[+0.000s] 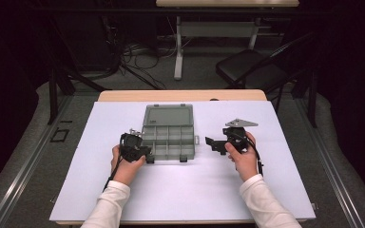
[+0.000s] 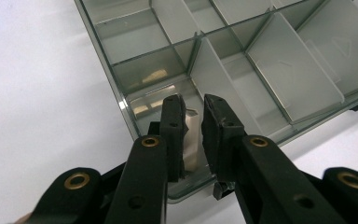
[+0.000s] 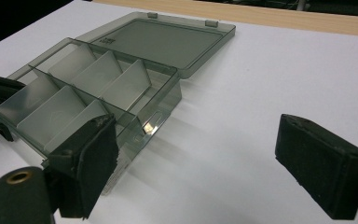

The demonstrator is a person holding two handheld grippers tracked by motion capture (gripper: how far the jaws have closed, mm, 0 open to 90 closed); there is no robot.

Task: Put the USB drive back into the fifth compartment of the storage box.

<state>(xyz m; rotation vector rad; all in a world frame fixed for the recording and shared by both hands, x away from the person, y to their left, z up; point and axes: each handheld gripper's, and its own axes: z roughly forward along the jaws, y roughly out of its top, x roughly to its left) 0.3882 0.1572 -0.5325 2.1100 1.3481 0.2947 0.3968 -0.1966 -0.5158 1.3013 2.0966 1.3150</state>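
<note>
Box [image 1: 167, 137]: grey translucent compartment organizer, sits mid-table on the white sheet [image 1: 190, 190], slightly left of centre. Lid [image 1: 167, 116] is open, folded flat on the far side. Base is split by dividers into a grid of compartments; from what shows, most look bare.

Left gripper [image 1: 142, 153]: held in the left hand [image 1: 126, 166], at the box's near-left corner. In the left gripper view the gripper [image 2: 193, 105] has its jaws nearly together, only a narrow slit between them, tips down over the near-corner compartment just inside the box [image 2: 214, 60] wall. A small pale piece [image 2: 191, 122] sits between or just behind the pads; cannot tell if it's actually pinched or just lying in the compartment. So: nearly clenched, grasp unconfirmed.

Right gripper [image 1: 212, 143]: held in the right hand [image 1: 243, 159], right of the box and apart from it, jaws pointing left toward the box's right wall. Grey triangular plate [image 1: 240, 123] on top. Right gripper view shows the gripper [image 3: 205, 149] released, jaws spread wide, bare white sheet [image 3: 242, 93] between them, nothing in contact. Box [image 3: 98, 88] lies ahead and left in that view, near its left pad, with the lid [image 3: 163, 42] beyond.

Wooden table edge [image 1: 180, 95] shows past the sheet on the far side.
</note>
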